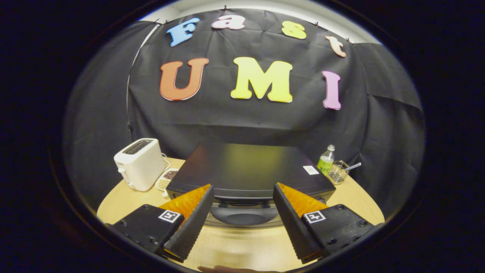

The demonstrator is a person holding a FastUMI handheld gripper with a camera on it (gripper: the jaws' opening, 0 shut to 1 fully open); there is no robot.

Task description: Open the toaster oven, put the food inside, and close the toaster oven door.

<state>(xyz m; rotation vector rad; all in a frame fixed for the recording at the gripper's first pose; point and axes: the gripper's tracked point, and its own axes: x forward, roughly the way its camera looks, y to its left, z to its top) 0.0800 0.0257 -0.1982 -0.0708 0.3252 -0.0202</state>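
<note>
Gripper (242,212) held high and near, angled down over the black toaster oven (246,167) at mid-table; fingers spread wide, nothing between them but air. The oven's door handle (243,216) sits just ahead in the gap, which suggests a line-up for pulling the door, apparently not yet open. Food probably the small tray (166,178) at the oven's left, beside the white toaster (140,163). Far right: green-labelled bottle (326,160), glass cup (338,171). White sticker (310,170) on oven top, writing too small to read.
</note>
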